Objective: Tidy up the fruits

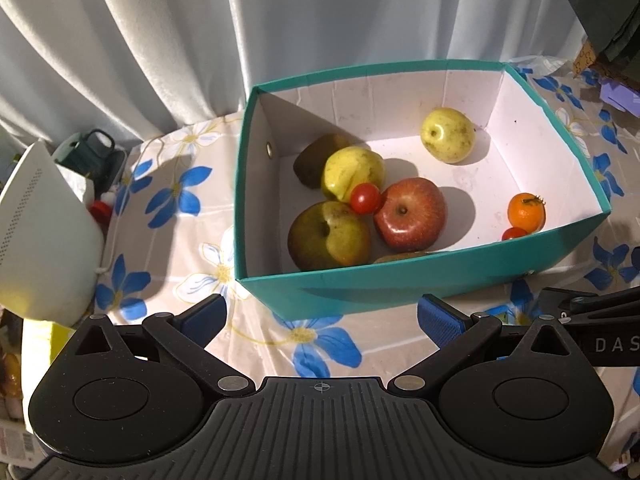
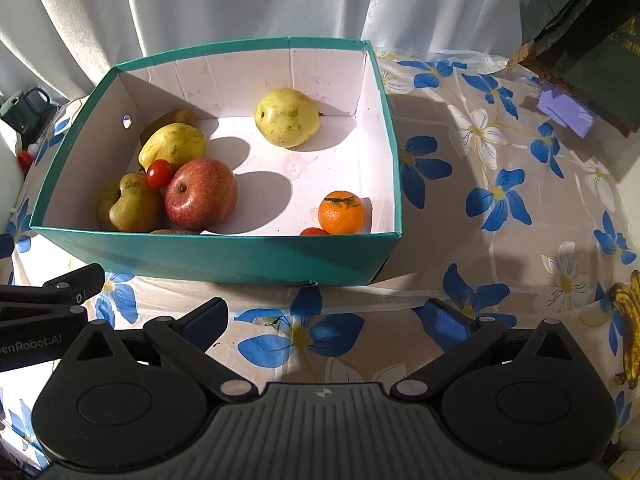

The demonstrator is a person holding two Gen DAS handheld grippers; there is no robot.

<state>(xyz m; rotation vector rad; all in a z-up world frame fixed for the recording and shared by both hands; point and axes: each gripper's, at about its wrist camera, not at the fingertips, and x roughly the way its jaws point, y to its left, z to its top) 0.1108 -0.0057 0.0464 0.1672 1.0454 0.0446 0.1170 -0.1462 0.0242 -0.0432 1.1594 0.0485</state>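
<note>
A teal box (image 1: 400,284) (image 2: 224,254) stands on the flowered tablecloth. It holds a red apple (image 1: 410,214) (image 2: 200,194), a yellow pear (image 1: 447,134) (image 2: 287,117), a second yellow fruit (image 1: 352,172), a green-brown pear (image 1: 328,236), a cherry tomato (image 1: 365,199) (image 2: 159,173) and a mandarin (image 1: 526,212) (image 2: 342,212). My left gripper (image 1: 322,318) hangs open before the box's near wall, nothing between its fingers. My right gripper (image 2: 326,318) is open and empty too, just right of the left one. Bananas (image 2: 628,320) lie at the table's right edge.
A white appliance (image 1: 44,232) and a green can (image 1: 88,148) crowd the table's left side. Dark books (image 2: 592,32) and a purple block (image 2: 564,110) sit at the back right. A pale curtain (image 1: 280,20) hangs behind the box.
</note>
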